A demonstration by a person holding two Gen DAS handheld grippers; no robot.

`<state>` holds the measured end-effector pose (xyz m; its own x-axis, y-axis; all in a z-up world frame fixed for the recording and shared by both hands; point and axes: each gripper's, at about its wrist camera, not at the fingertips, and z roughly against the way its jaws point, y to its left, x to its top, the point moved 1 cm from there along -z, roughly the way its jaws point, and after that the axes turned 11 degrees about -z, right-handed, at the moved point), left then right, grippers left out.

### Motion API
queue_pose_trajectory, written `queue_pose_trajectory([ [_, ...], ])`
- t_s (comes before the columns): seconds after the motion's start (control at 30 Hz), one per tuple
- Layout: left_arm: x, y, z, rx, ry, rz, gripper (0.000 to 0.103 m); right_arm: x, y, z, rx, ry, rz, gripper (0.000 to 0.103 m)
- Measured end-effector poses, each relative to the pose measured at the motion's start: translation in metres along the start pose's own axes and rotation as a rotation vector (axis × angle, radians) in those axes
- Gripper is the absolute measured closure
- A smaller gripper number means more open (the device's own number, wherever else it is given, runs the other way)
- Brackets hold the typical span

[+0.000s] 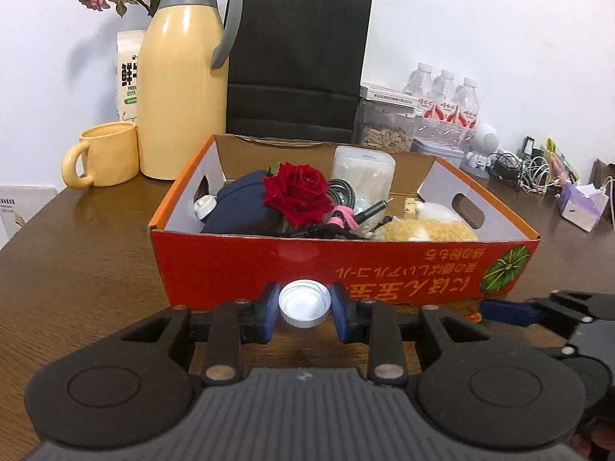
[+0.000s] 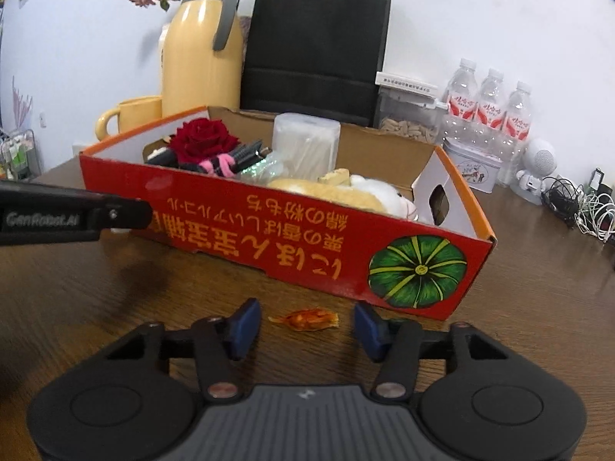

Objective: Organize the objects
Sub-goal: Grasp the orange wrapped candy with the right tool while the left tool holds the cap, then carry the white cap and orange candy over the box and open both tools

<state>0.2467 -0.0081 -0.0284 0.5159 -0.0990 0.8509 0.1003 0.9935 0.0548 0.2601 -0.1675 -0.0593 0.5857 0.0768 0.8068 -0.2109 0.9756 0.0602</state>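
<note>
A red cardboard box (image 1: 326, 265) stands on the brown table, also in the right wrist view (image 2: 269, 230). It holds a red rose (image 1: 298, 192), a navy pouch (image 1: 238, 203), a clear tub (image 1: 363, 173), cables and a plush toy (image 1: 426, 226). My left gripper (image 1: 304, 305) is shut on a white bottle cap (image 1: 304, 303), just in front of the box's near wall. My right gripper (image 2: 303, 324) is open, its fingers either side of an orange wrapped candy (image 2: 307, 319) lying on the table. The right gripper also shows in the left wrist view (image 1: 507, 309).
Behind the box stand a yellow thermos (image 1: 184, 88), a yellow mug (image 1: 103, 159), a black paper bag (image 1: 296, 65), a jar of seeds (image 1: 388, 126) and water bottles (image 1: 446, 103). Cables (image 1: 526, 173) and a tissue pack (image 1: 582, 205) lie at the right.
</note>
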Motion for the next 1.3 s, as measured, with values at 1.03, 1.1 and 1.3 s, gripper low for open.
queue_pose_trajectory([
  [1.03, -0.008, 0.002, 0.016, -0.001, -0.038, 0.003, 0.074, -0.001, 0.013, 0.001, 0.085, 0.009, -0.042, 0.092],
  [1.1, -0.008, 0.002, 0.018, -0.005, -0.044, 0.005, 0.074, -0.002, 0.014, 0.009, 0.083, -0.033, -0.043, 0.092],
  [1.3, 0.002, 0.003, 0.032, -0.019, -0.095, 0.013, 0.074, -0.007, 0.013, 0.037, 0.114, -0.155, -0.046, 0.093],
])
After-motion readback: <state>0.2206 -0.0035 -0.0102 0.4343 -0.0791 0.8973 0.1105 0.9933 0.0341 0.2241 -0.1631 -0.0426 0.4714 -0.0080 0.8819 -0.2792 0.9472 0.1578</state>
